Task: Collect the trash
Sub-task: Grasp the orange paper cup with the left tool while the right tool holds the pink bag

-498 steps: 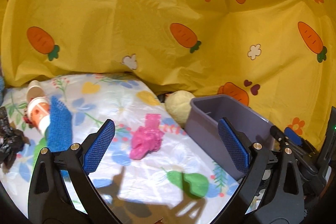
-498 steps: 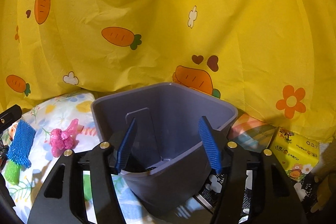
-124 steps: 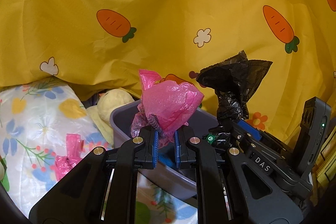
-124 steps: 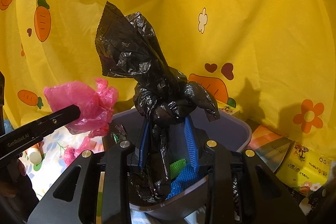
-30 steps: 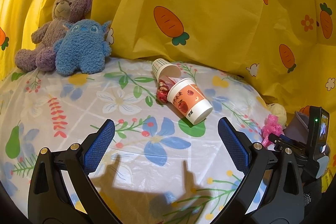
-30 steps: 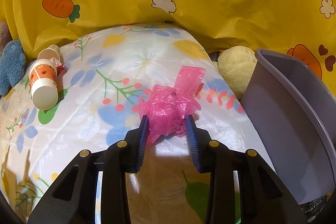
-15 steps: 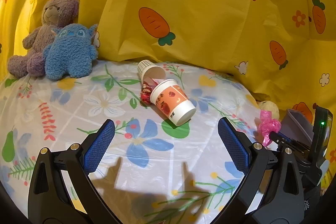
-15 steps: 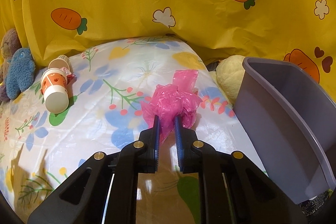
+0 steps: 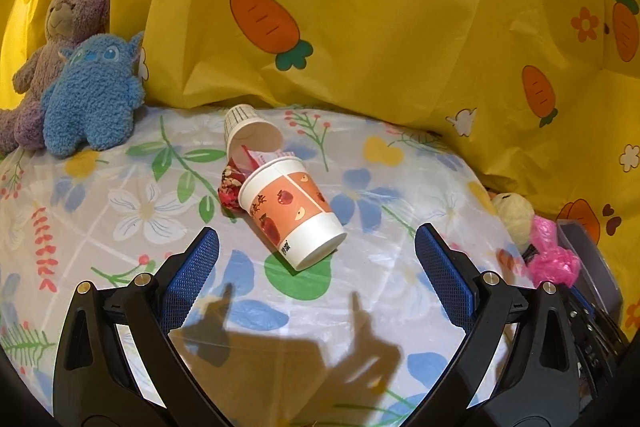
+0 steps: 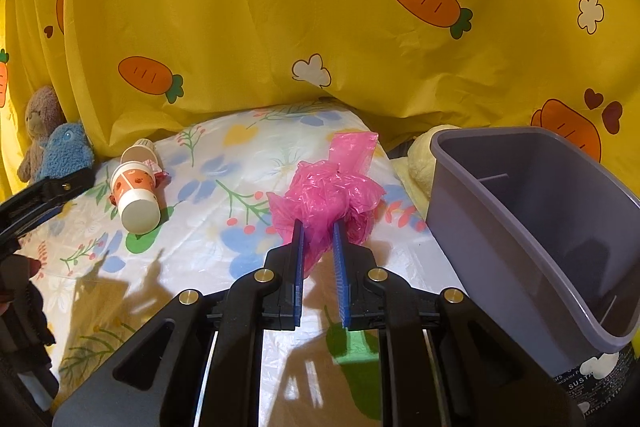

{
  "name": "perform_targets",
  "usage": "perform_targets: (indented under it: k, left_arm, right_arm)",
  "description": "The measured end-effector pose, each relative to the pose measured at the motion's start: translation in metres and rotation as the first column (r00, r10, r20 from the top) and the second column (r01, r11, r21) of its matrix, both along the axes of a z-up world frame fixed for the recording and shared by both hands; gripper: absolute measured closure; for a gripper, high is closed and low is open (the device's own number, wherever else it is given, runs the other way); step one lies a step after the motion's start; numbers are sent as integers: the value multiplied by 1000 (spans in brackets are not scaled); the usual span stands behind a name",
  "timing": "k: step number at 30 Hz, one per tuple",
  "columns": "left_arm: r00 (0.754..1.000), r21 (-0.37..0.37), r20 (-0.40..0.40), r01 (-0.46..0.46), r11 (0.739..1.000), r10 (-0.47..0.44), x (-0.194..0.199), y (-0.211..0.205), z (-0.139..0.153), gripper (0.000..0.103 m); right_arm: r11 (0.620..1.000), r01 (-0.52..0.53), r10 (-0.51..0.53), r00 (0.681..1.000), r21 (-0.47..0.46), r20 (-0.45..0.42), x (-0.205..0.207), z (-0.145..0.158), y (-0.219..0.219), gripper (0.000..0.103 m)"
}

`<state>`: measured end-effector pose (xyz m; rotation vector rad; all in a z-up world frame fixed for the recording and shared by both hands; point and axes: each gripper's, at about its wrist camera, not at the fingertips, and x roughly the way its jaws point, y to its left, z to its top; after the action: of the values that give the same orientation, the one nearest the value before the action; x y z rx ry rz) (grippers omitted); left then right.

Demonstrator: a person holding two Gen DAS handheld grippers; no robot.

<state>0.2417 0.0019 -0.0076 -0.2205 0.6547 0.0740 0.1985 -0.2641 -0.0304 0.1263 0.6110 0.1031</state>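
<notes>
Squeezing the pink bag [image 10: 326, 193] between my right gripper [image 10: 319, 227] fingers, I hold it tight, and the crinkly plastic puffs out above the blue pads. The bag is up off the flowery sheet [image 10: 224, 211], just beside the grey bin [image 10: 532, 211], which stands to its right with its open top tipped toward me. A soft yellow toy [image 10: 420, 163] peeks out behind the bin. My left gripper [image 9: 316, 251] has its fingers spread wide with nothing in them. Right in front of it, between the two blue pads but a bit farther away, lies the orange paper cup [image 9: 290, 213] on its side, with its bottom pointing at me. A white cup [image 9: 248, 131] lies tipped over just behind it, and a red wrapper [image 9: 231, 189] is squashed between the two. A blue fuzzy toy [image 9: 90, 95] and a purple teddy bear [image 9: 52, 43] sit far back on the left, against the yellow carrot cloth [image 9: 380, 27].
</notes>
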Motion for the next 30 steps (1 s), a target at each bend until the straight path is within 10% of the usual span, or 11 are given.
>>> perform_targets:
  k: [14, 30]
  left_arm:
    - [984, 2, -173, -28, 1000, 28, 63, 2, -49, 31]
    - [993, -25, -96, 67, 997, -69, 22, -12, -38, 43]
  right_arm:
    - [1000, -10, 10, 1000, -1, 11, -3, 0, -7, 88]
    - [1000, -10, 10, 1000, 5, 16, -12, 3, -7, 88]
